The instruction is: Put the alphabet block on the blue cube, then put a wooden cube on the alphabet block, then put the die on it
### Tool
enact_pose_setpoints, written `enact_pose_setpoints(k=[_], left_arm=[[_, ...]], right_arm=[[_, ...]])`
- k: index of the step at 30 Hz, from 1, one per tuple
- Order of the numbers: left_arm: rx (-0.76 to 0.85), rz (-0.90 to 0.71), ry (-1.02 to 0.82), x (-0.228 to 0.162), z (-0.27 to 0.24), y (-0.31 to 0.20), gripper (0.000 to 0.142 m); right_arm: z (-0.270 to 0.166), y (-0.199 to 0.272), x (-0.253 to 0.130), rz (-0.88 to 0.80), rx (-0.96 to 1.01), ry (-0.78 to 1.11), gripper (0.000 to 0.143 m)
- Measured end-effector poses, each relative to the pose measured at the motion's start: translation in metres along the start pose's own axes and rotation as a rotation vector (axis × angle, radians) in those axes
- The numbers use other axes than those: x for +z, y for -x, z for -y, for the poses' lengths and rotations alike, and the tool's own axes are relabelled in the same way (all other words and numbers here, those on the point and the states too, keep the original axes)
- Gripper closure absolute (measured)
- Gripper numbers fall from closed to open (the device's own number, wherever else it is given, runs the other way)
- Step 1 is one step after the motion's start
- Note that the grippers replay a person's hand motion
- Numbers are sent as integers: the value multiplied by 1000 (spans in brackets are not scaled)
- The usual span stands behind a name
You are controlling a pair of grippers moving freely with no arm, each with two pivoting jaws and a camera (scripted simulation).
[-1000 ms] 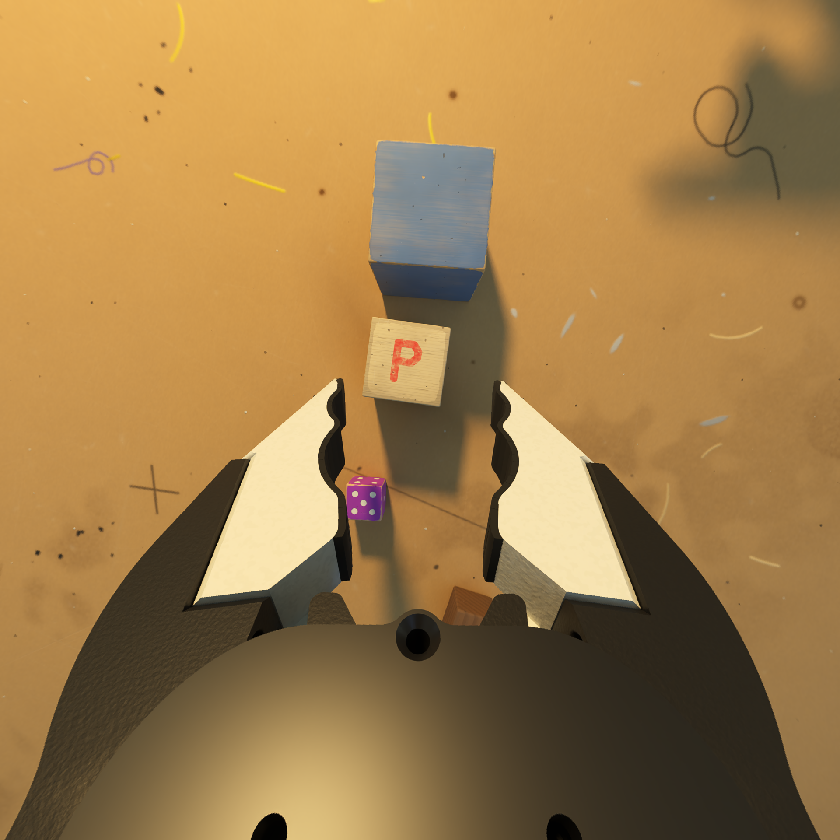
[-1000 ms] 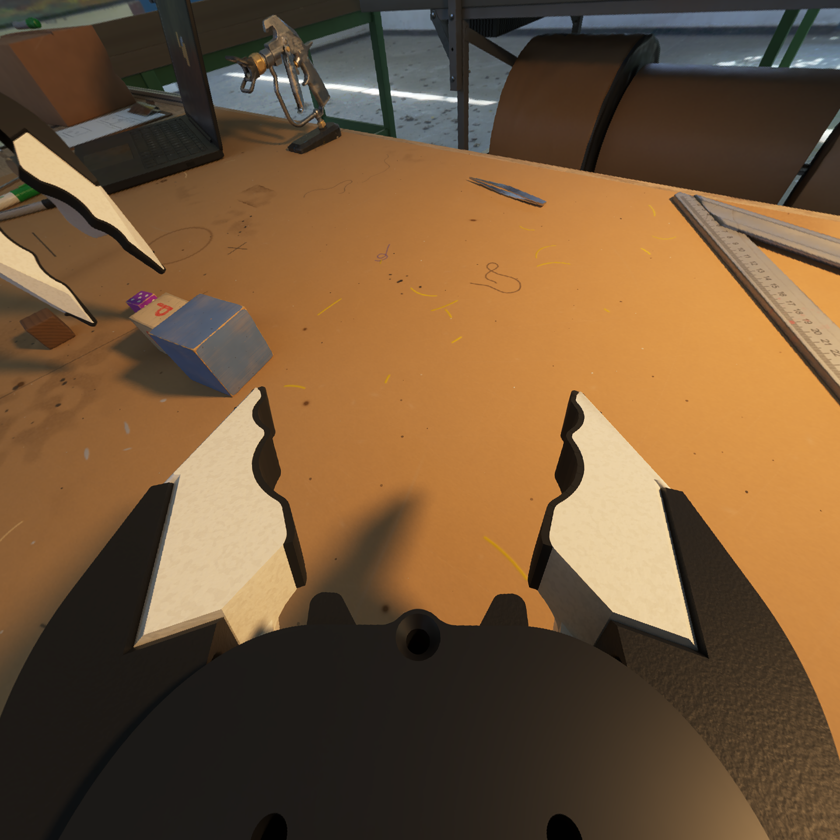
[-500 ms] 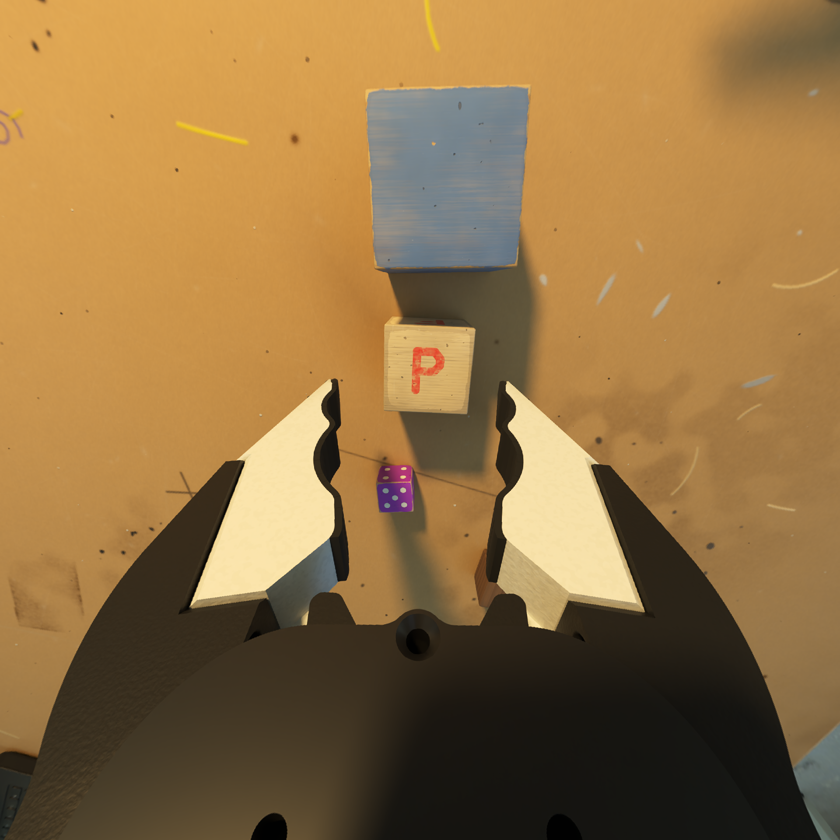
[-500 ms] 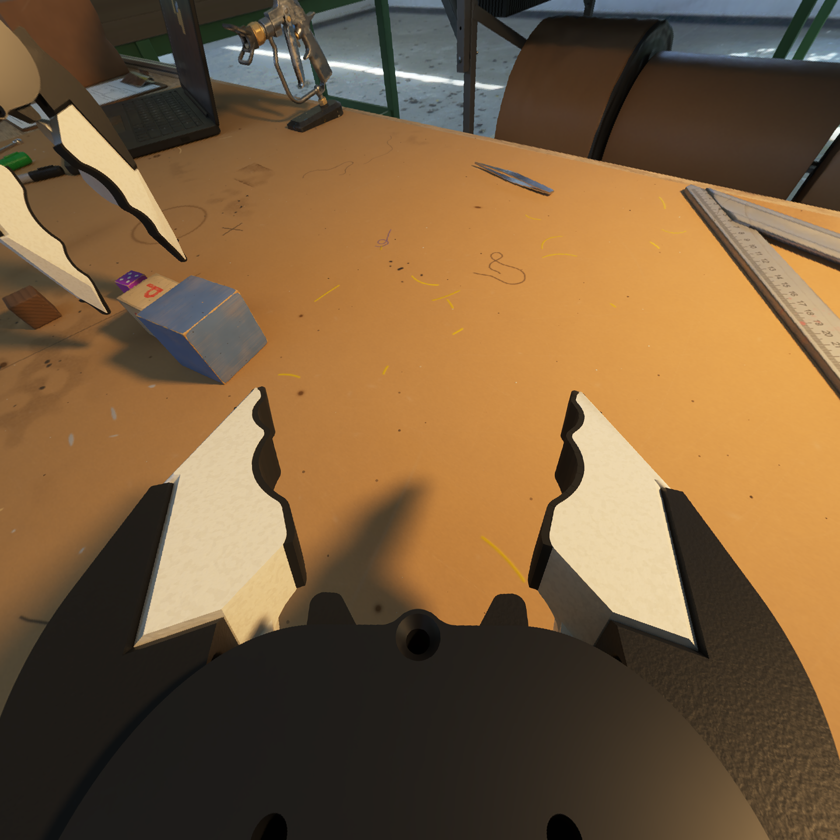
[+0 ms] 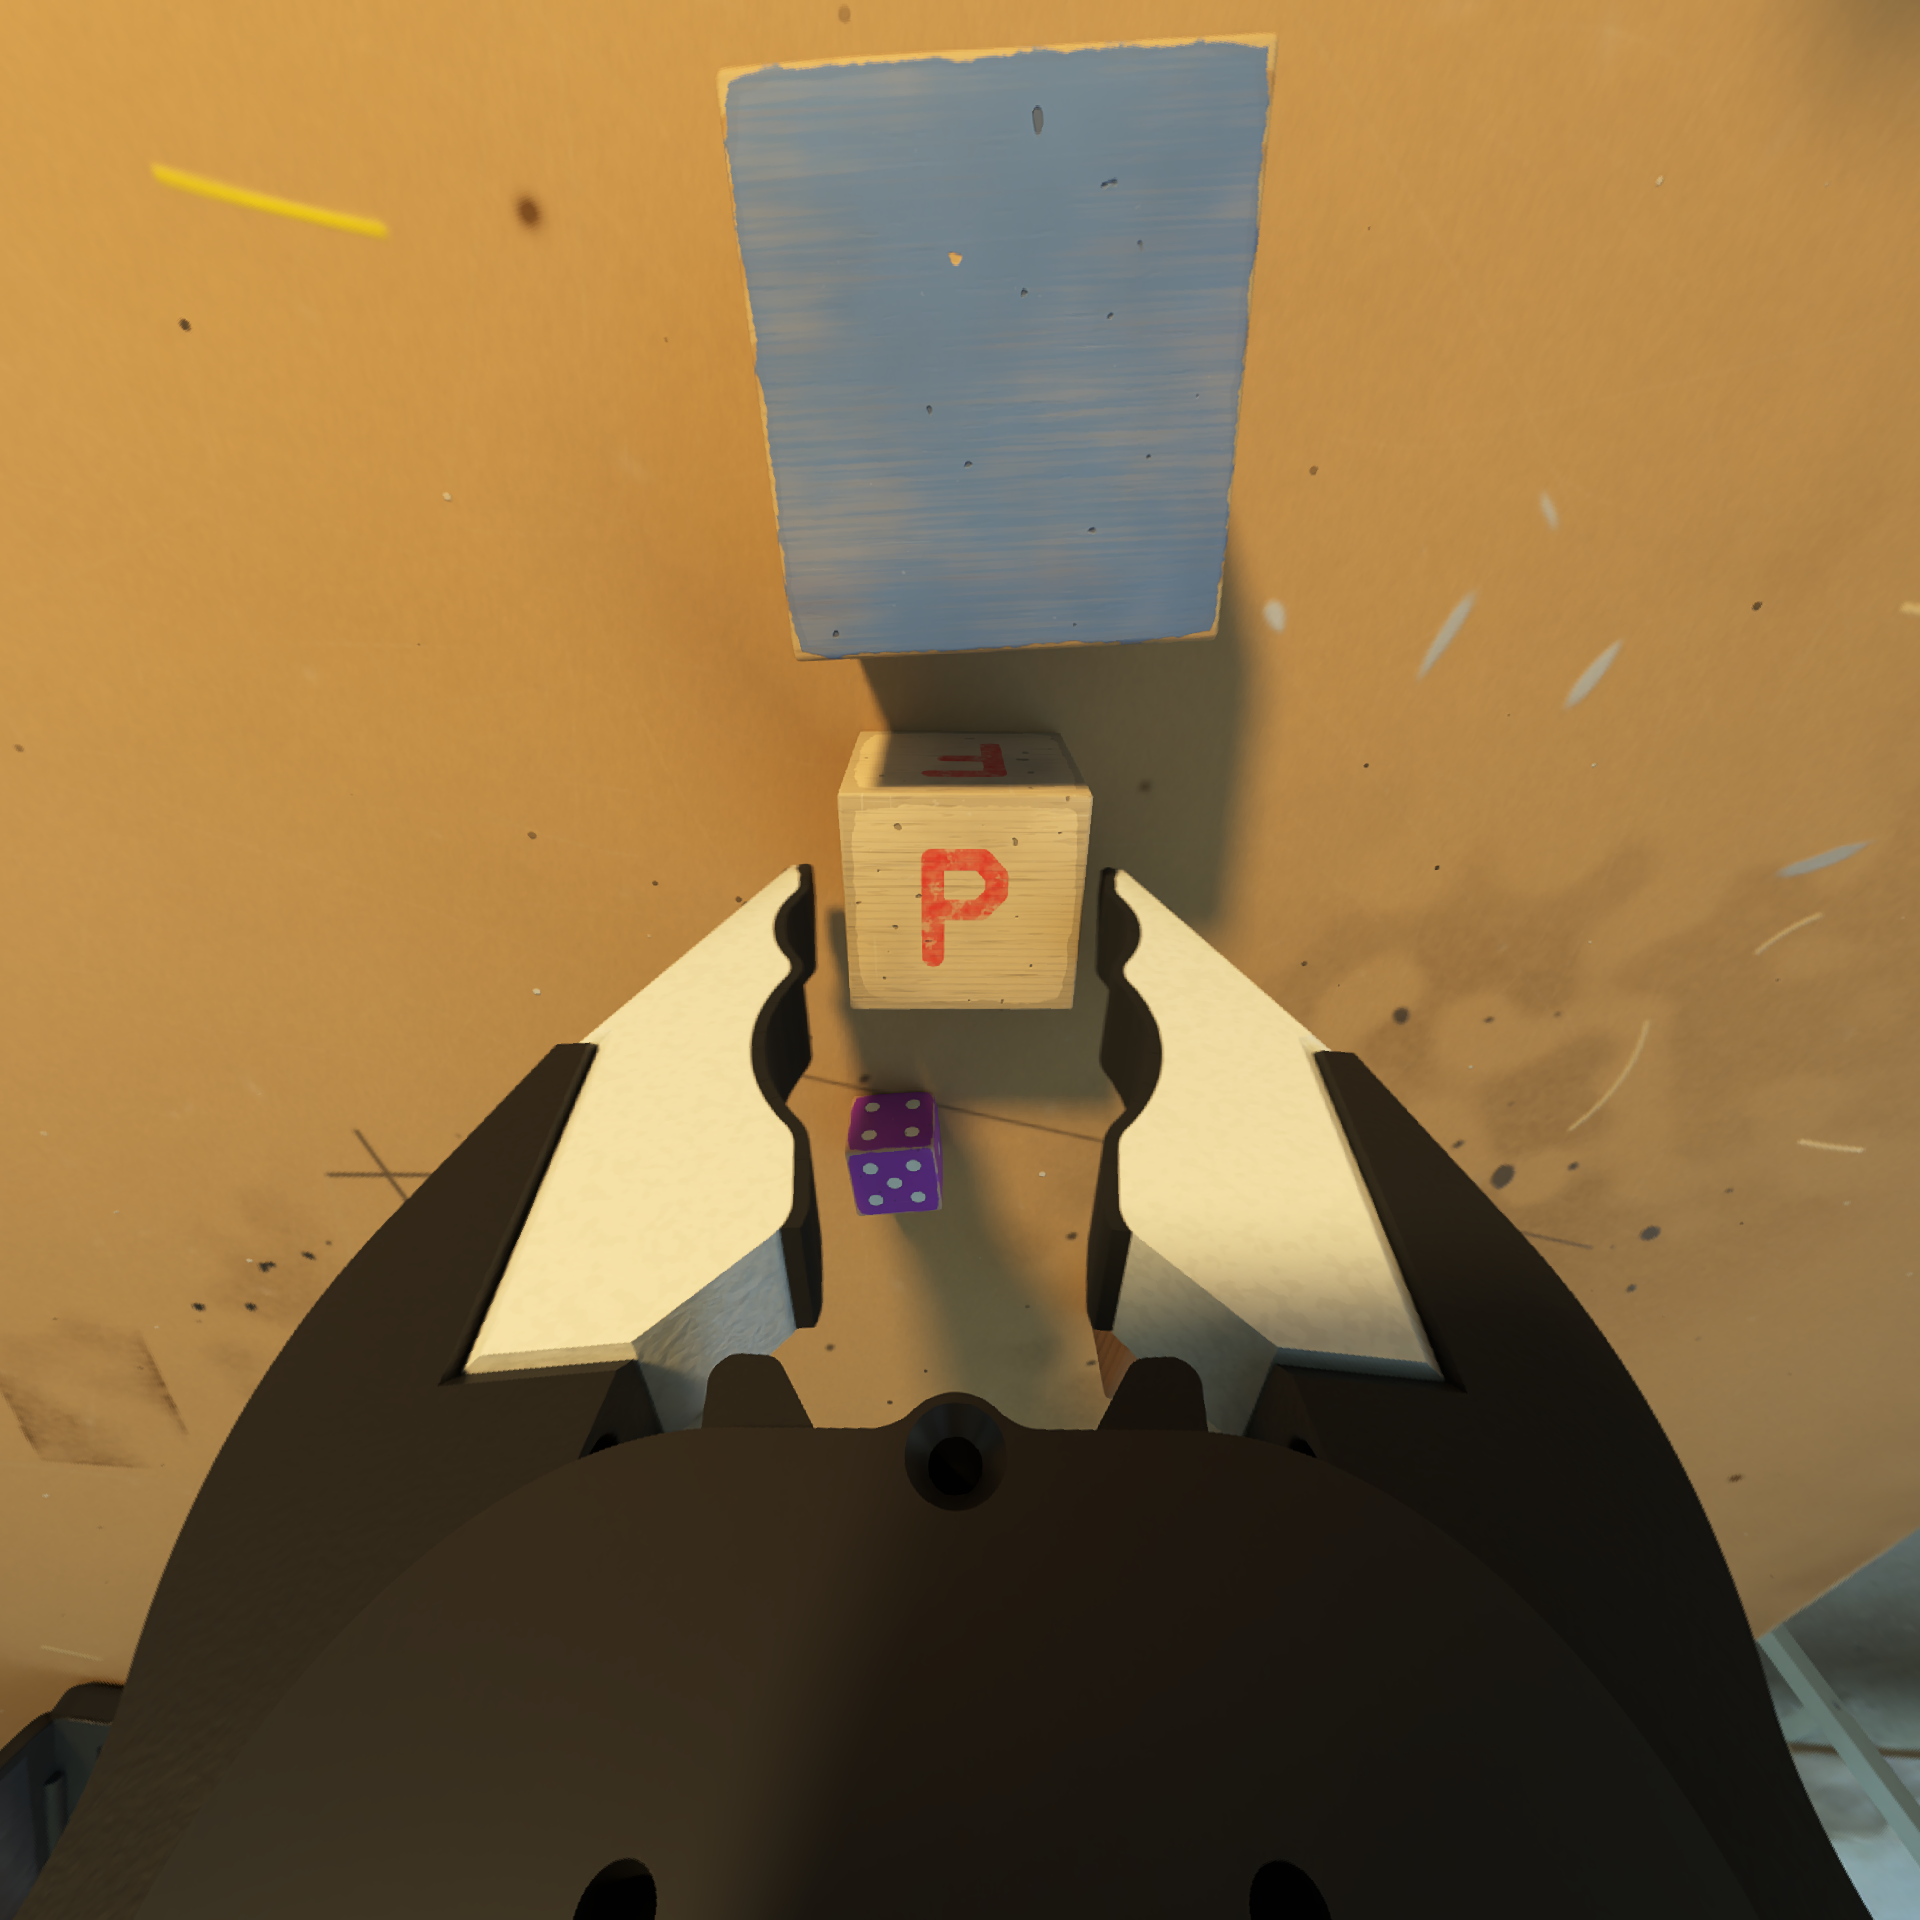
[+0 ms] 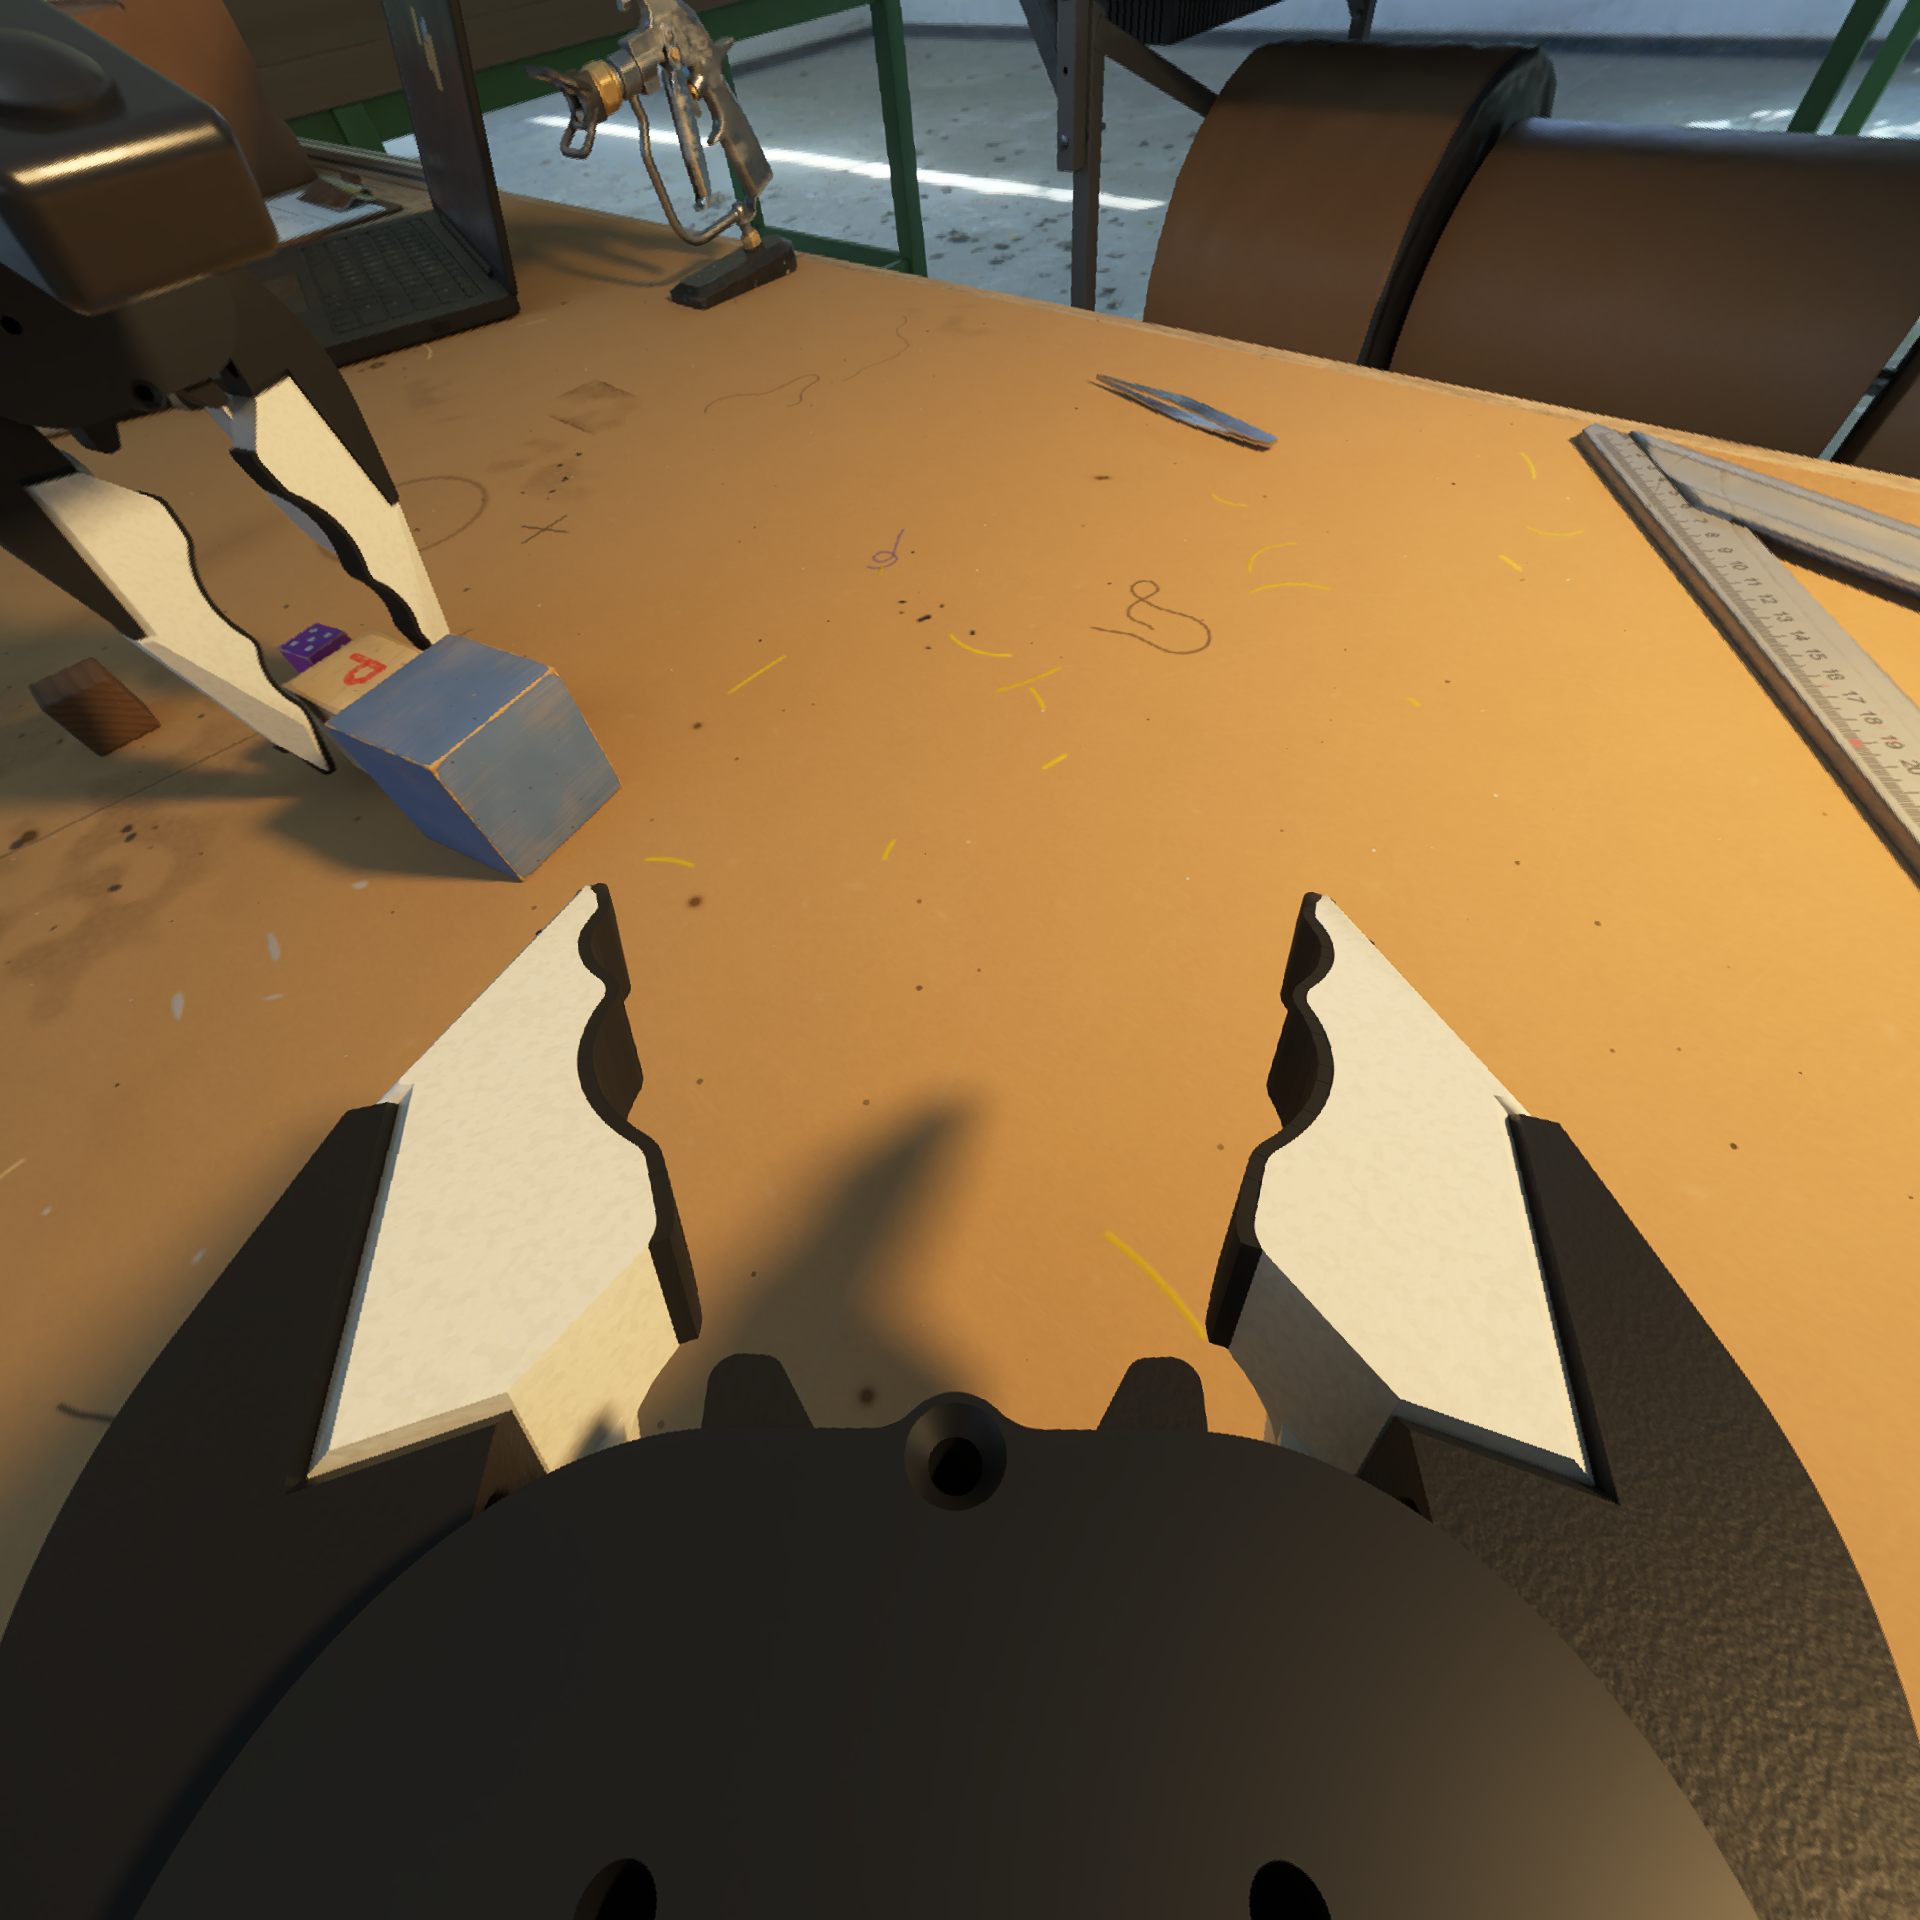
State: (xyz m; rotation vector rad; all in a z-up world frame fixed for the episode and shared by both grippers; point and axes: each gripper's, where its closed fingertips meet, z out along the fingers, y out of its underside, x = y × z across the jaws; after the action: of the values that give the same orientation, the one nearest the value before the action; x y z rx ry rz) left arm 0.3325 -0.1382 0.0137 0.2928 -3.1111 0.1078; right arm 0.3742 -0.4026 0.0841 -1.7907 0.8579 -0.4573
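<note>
Scuffed orange-brown board forms the bench (image 6: 1039, 831), marked with pencil scribbles, dark specks and short yellow strokes, with a workshop floor and green frame legs beyond its far edge. Toward the bench's left side, as the right wrist view shows it, the blue cube (image 6: 473, 732) stands with the alphabet block (image 6: 348, 670) just beside it and the small purple die (image 6: 312, 644) a little past that; the three lie almost in one line. A dark wooden cube (image 6: 94, 707) sits apart from them, farther left. The left gripper (image 5: 956, 883) is lowered over the alphabet block (image 5: 961, 899), its fingers (image 5: 675, 1122) spread slightly wider than the block, one tip on each side and a thin gap showing at both, so nothing is gripped. The die (image 5: 894, 1153) lies on the bench between the fingers, nearer the gripper body, and the blue cube (image 5: 997, 353) lies just ahead of the block. The right gripper (image 6: 956, 904) hangs over a bare stretch of bench, well apart from the blocks, fingers wide and empty. A metal ruler (image 6: 1766, 644) lies along the right edge, a spray gun (image 6: 675, 135) stands at the far side, and a laptop (image 6: 395, 260) rests near the left corner.
</note>
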Motion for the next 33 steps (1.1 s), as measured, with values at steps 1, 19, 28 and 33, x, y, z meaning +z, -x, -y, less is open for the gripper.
enact_pose_setpoints(k=[1, 19, 28, 33], left_arm=[[-2, -6, 10, 1, 0, 0, 94], [-169, 65, -109, -90, 40, -5, 98], [-118, 51, -84, -78, 69, -9, 98], [-99, 41, -32, -63, 68, -9, 98]], right_arm=[[0, 0, 0, 2, 1, 0, 18], [-3, 1, -2, 12, -5, 23, 21], [1, 0, -8, 16, -6, 11, 24], [1, -2, -8, 15, -1, 11, 24]])
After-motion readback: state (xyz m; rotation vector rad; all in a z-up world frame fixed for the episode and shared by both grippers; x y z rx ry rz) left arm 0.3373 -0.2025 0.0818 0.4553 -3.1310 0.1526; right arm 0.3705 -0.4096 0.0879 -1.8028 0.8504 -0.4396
